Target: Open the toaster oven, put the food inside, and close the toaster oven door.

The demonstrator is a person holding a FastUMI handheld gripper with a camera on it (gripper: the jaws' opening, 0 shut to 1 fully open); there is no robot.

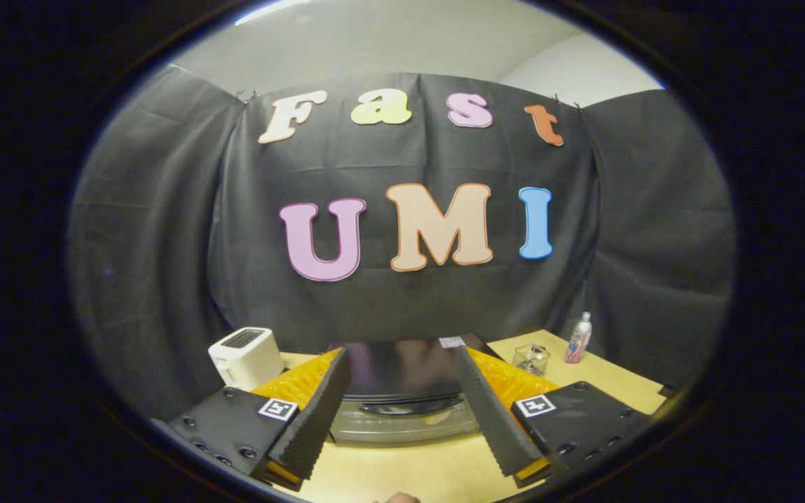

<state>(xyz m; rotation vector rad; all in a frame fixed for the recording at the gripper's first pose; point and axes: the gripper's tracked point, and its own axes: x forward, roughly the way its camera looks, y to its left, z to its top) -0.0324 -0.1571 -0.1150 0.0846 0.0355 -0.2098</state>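
Claw point(402, 412) spread wide, gripping nothing, above pale wooden desk point(444, 468). Black glass-fronted toaster oven point(402, 391) sits just ahead between our fingers, door closed. We judge any approach should stay level with its handle point(409, 407).

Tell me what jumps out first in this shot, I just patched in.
The toaster oven sits dead ahead on the wooden table, door shut, framed between the fingers of the open gripper. A white toaster stands to its left. On its right are a small glass jar and, farther right, a white bottle.
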